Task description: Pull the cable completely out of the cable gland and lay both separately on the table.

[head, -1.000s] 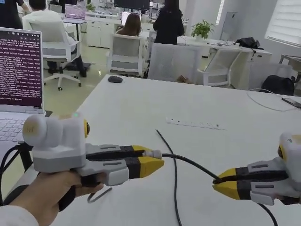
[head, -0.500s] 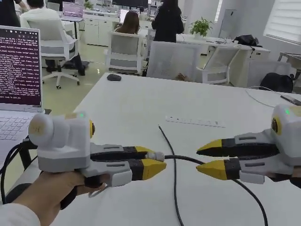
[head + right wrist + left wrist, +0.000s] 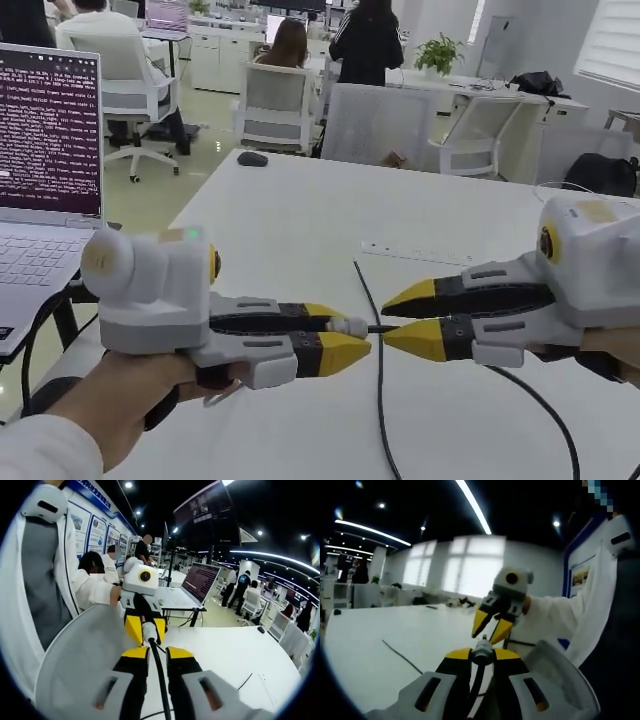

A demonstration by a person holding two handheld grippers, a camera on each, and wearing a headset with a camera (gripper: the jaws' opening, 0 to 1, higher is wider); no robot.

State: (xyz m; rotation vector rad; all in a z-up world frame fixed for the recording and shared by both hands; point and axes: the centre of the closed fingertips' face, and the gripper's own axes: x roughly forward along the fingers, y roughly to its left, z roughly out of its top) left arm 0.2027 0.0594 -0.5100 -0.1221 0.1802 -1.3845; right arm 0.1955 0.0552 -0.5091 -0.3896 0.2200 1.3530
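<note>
Though both grippers hang above the table (image 3: 280, 220) near its front edge, only one has a hold. In the head view the left gripper (image 3: 338, 334) is closed on the gland (image 3: 350, 326), a small pale fitting poking from its yellow tips. The right gripper (image 3: 388, 320) faces it with jaws parted, one above and one below the cable (image 3: 381, 400) just beside the gland — around it, not yet pinching. From there the cable sags toward the front edge on the right, and a further black stretch lies on the top, running from mid-table to the front edge.

Left gripper view: the gland (image 3: 481, 651) sits clamped between the tips, with the right gripper (image 3: 486, 634) gaping just beyond.

Right gripper view: the cable (image 3: 159, 675) runs up the gap between the open jaws to the gland (image 3: 149, 630); I cannot tell whether it touches either jaw.

The cable looks thin, limp and light, with a smooth jacket — likely to slide through a loose pinch. The gland is small and hard and probably grips by a seal, so the best hold seems close to its mouth, pulling straight along its axis.
</note>
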